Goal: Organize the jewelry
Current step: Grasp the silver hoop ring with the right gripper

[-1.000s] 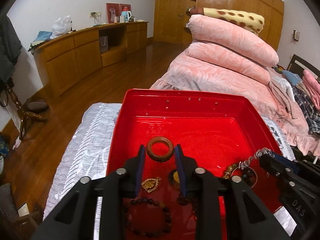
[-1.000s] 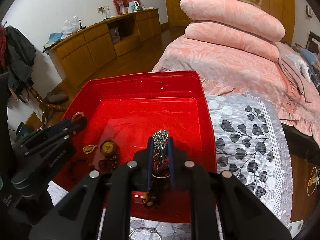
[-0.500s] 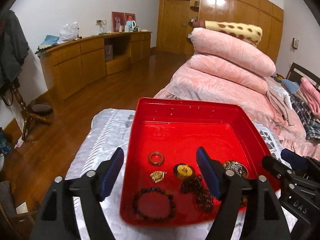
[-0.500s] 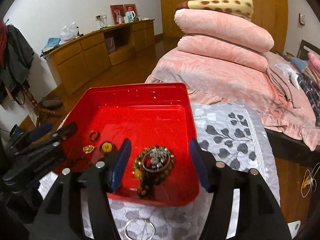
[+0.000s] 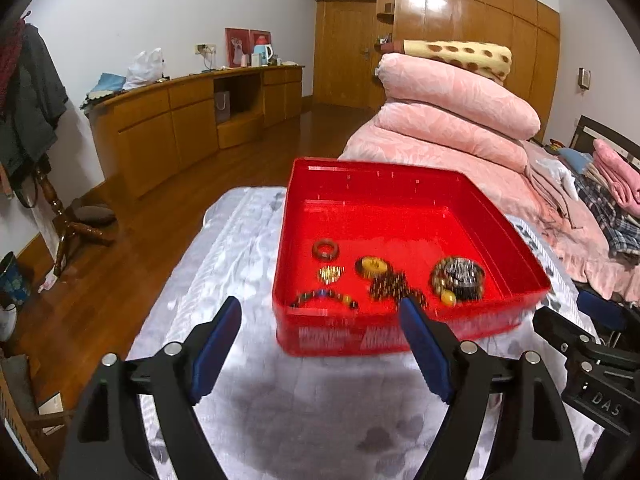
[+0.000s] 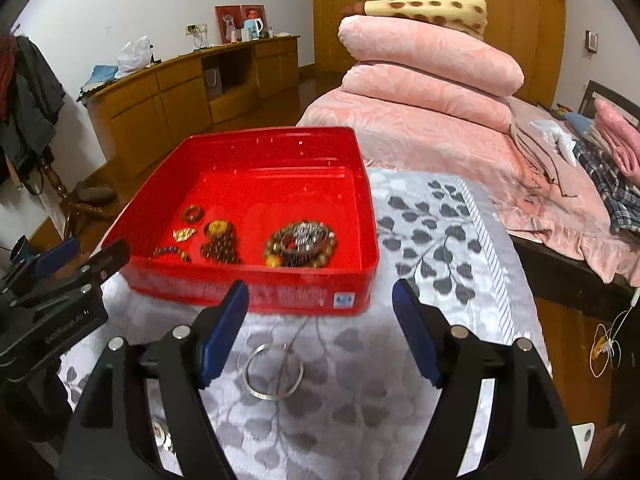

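Note:
A red tray stands on the grey leaf-patterned cloth. In it lie a brown wooden ring, a gold pendant, a yellow round piece, a dark bead bracelet and a bead-and-chain pile. A silver bangle with a thin chain lies on the cloth in front of the tray. My left gripper is open and empty, short of the tray's near wall. My right gripper is open and empty above the bangle.
A small metal piece lies on the cloth at the lower left of the right wrist view. A bed with stacked pink quilts is behind the tray. A wooden cabinet lines the far wall, with wooden floor to the left.
Both grippers opened, letting go of the wooden ring and the bead-and-chain pile into the tray, then drew back toward me, out of the tray.

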`<state>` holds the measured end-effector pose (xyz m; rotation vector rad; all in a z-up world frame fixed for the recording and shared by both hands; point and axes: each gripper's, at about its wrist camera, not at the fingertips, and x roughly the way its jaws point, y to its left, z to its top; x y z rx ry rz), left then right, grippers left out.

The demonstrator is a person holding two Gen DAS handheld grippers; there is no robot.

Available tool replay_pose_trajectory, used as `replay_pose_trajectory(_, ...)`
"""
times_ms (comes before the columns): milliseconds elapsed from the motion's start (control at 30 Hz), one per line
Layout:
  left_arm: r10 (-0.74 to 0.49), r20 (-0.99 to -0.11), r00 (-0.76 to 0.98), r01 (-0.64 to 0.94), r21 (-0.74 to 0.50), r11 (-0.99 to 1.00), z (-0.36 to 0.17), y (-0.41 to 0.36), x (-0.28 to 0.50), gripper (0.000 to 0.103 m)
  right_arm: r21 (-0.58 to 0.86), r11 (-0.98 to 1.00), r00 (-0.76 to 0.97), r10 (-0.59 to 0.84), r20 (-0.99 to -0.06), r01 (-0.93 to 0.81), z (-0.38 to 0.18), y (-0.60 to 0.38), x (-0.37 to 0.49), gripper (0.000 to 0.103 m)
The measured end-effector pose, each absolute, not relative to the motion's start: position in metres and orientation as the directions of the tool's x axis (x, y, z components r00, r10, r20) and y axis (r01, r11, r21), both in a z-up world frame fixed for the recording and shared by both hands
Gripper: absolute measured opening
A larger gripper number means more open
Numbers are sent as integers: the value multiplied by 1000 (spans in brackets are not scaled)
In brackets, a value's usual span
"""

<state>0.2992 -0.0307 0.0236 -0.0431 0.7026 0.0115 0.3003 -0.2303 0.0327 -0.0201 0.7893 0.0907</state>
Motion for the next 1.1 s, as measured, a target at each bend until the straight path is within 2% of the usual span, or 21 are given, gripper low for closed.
replay_pose_trajectory(600, 7, -704, 710, -35, -25, 999, -14, -10, 246, 80, 24, 999, 640, 41, -767, -36, -5, -239, 258, 72)
replay_pose_trajectory(800, -10, -718, 695, -28, -40, 999, -23, -5, 226, 80, 48, 996, 618, 86, -781, -77, -21, -233, 237, 72)
replay_pose_trajectory(933, -3, -717, 697, -35, -39, 999, -24, -4, 221, 80, 65, 994, 605, 105, -790, -89, -27, -234, 235, 65)
replay_pose_trajectory(1100, 1, -738, 674, -50, -44, 998, -29, -3, 229, 80, 87, 991, 603, 132, -787, -104, -26, -230, 246, 63)
